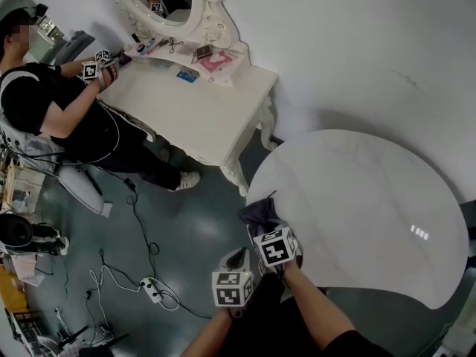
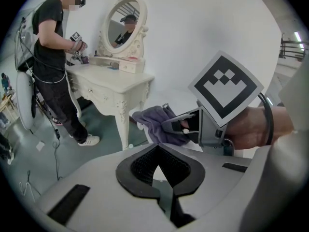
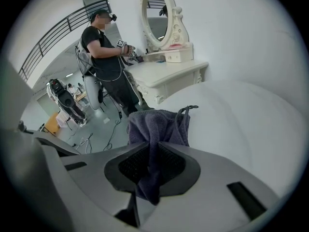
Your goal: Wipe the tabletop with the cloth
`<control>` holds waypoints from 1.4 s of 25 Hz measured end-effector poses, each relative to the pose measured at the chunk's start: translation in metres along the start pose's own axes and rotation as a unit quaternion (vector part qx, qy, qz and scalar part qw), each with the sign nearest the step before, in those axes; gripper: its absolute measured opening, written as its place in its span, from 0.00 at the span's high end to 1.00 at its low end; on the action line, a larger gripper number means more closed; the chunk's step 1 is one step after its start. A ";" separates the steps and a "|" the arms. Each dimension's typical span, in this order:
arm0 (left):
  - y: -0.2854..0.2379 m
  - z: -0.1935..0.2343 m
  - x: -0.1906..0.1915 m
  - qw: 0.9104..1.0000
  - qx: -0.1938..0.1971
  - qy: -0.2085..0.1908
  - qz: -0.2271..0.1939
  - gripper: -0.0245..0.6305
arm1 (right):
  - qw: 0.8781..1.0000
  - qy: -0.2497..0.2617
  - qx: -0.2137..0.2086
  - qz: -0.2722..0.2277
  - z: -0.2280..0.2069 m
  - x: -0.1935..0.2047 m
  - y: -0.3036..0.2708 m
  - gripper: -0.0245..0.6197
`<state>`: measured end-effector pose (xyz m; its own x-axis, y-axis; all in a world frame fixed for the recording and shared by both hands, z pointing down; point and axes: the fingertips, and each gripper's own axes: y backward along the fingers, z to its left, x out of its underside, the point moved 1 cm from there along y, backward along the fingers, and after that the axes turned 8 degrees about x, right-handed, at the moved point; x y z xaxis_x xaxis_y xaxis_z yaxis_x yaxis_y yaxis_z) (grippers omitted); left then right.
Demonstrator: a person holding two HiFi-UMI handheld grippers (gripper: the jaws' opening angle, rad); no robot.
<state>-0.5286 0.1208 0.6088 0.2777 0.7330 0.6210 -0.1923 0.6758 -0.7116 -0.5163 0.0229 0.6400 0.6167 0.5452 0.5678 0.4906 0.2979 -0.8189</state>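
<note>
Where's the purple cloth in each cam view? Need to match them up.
Head view: cloth lower centre, at the round table's left edge.
Left gripper view: cloth centre, in the right gripper.
Right gripper view: cloth centre, pinched between the jaws.
Shared landmark: white dressing table with mirror.

Left gripper [image 2: 161,175]: grey moulded shell, black ribbed pads [image 2: 145,166], a black rectangular slot on each jaw body.
Right gripper [image 3: 152,170]: same grey shell, same black pads.
Left marker cube [image 1: 233,288] and right marker cube [image 1: 275,246]: white, with black square patterns.
Sleeve [image 1: 349,344]: black, short.
Strap [image 2: 267,122]: thin, black, at the right wrist.
</note>
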 end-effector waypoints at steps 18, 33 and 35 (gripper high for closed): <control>0.017 0.012 0.016 0.998 -0.047 0.050 -0.014 0.96 | 0.996 0.071 -0.052 0.014 0.033 0.038 0.024 0.90; 0.001 -0.072 0.032 1.000 -0.013 -0.006 0.001 0.96 | 0.999 0.025 -0.026 -0.003 -0.010 0.117 0.081 0.90; 0.000 -0.082 0.034 1.000 -0.007 -0.014 0.002 0.96 | 1.000 0.017 -0.016 -0.006 -0.019 0.129 0.089 0.90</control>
<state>-0.4417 0.1392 0.6030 0.2503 0.7374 0.6273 -0.1806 0.6721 -0.7181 -0.3817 0.1051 0.6418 0.6319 0.5141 0.5799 0.5172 0.2775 -0.8096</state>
